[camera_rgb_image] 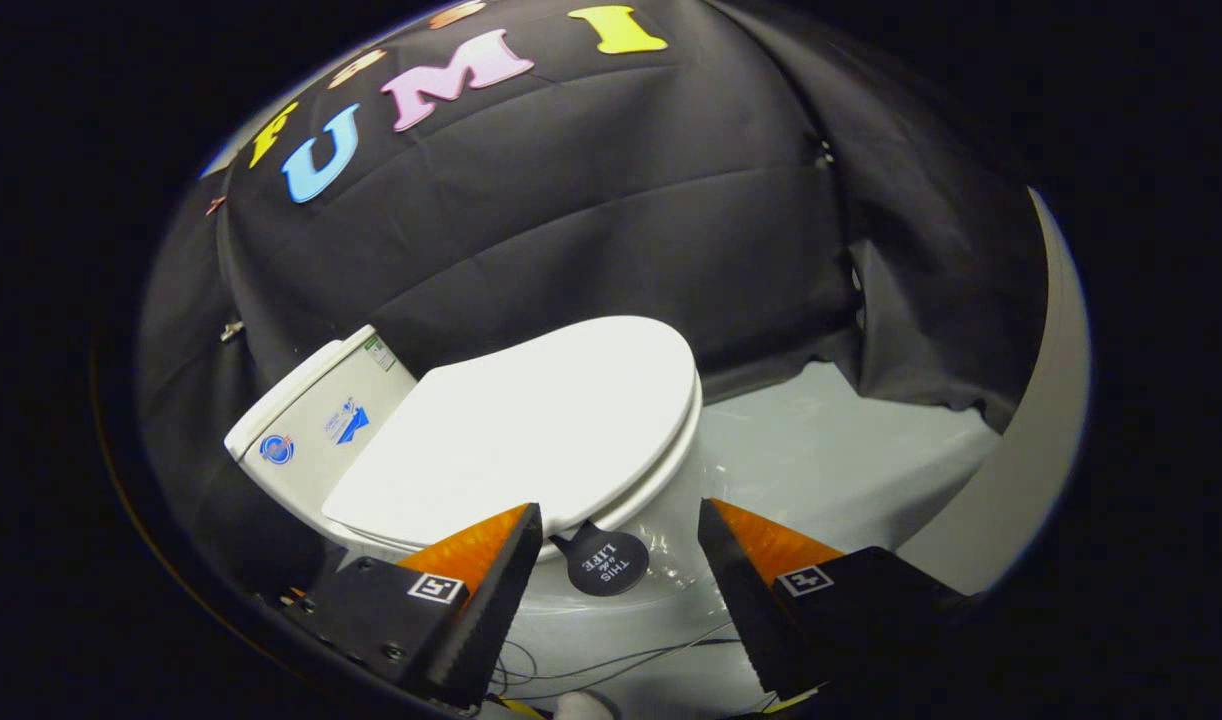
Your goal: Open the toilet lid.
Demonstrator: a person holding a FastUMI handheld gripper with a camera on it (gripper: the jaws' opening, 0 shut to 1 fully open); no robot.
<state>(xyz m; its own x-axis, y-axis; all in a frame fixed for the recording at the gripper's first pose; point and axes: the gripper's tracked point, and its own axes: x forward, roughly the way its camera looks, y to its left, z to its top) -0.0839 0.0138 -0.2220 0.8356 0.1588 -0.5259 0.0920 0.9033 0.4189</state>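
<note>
Gripper point(619, 530) fingers standing spread wide, gripping nothing. One round black pull tab point(601, 562) hanging between them, just ahead, off the front rim of one white toilet lid point(531, 430). Lid lying closed on one toilet bowl point(661, 590). One cistern point(316, 420) sitting far left behind the lid.

The tongs point(619, 525), seen at the bottom of the frame, consist of two wedge-shaped fingers point(491, 590) that taper to points. Each finger's inner face carries a fine sawtooth ridge pattern along its length. Each finger mounts on a black, box-shaped carrier block point(371, 615). A square black-and-white fiducial marker point(438, 587) is fixed to the top of each block, one at lower left, one at lower right. A round screw head point(398, 652) is visible on the left block. The fingers stand apart with a wide gap between the tips.
</note>
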